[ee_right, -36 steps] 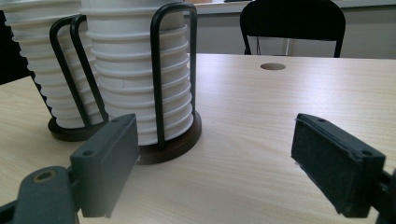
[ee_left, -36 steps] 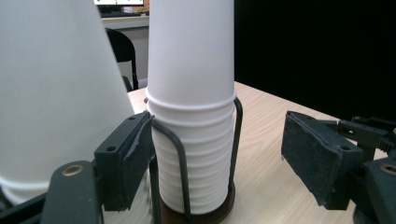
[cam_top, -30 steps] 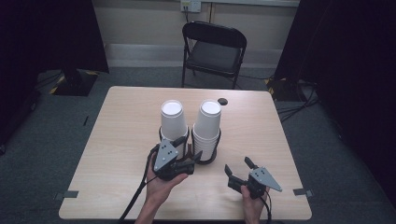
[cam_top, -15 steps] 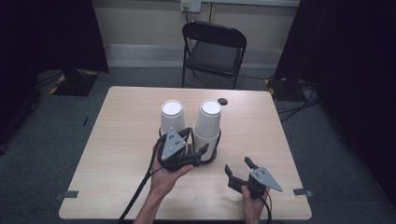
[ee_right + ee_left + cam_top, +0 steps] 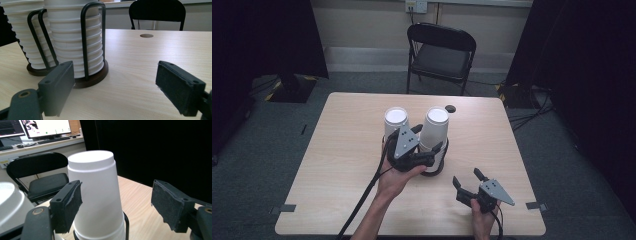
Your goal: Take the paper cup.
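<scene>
- Left claw [image 5: 428,141], a black two-jaw gripper with a grey three-cornered plate, hangs with its jaws spread wide apart and empty; in the left gripper view its near pad [image 5: 67,205] sits just beside the wall of the right-hand stack, the other pad well off it.
- Right claw [image 5: 467,179], of the same make, rests low over the pale wooden table [image 5: 342,150] with jaws apart, gripping nothing.
- Just ahead of the left claw, between its jaws, stands the right stack of white upturned foam cups [image 5: 96,195], ringed by a black wire holder on a dark round base [image 5: 92,77].
- Beside it, to that claw's left, stands a second white cup stack [image 5: 395,122] in its own wire holder.
- Count: two stacks, two holders, two claws; single cups are too many to count surely.
- Progress, as I judge it: no cup is lifted yet; the grasp on the top cup seems about to begin, all else remains.
- Farther off, past the table, stands one black folding chair [image 5: 441,55].
</scene>
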Tool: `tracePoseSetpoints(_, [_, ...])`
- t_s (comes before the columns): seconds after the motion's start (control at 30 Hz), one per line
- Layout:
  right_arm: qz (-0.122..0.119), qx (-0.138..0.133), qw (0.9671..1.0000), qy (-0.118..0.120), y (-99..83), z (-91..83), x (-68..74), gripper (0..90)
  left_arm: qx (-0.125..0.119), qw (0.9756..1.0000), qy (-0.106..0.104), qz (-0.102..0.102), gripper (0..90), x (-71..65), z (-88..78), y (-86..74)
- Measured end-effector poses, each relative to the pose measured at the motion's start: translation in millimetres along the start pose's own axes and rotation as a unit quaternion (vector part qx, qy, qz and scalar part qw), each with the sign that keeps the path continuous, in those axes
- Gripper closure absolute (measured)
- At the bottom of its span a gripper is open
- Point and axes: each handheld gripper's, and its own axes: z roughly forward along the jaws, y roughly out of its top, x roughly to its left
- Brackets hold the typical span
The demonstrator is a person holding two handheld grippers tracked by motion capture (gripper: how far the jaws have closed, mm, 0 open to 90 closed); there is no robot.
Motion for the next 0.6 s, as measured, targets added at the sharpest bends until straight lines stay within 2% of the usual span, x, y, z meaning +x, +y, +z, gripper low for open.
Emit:
tracePoseSetpoints(0.27, [0.002, 0.000, 1.0000, 0.004, 0.0, -0.1, -0.4, 15.0, 0.006, 0.9999, 0.012, 0.001, 22.6, 7.0, 9.7, 10.9])
tracePoseSetpoints(0.43, [0.003, -0.001, 1.0000, 0.003, -0.1, -0.1, -0.6, 15.0, 0.004, 0.9999, 0.009, -0.004, 17.4, 8.6, 16.0, 17.5])
tracePoseSetpoints(0.5, [0.003, -0.001, 1.0000, 0.004, -0.1, -0.2, -0.6, 15.0, 0.011, 0.9998, 0.017, 0.005, 17.5, 9.4, 19.6, 18.5])
tracePoseSetpoints(0.6, [0.002, -0.001, 1.0000, 0.005, -0.1, -0.2, -0.5, 15.0, 0.016, 0.9997, 0.016, -0.001, 17.5, 13.6, 26.7, 21.0])
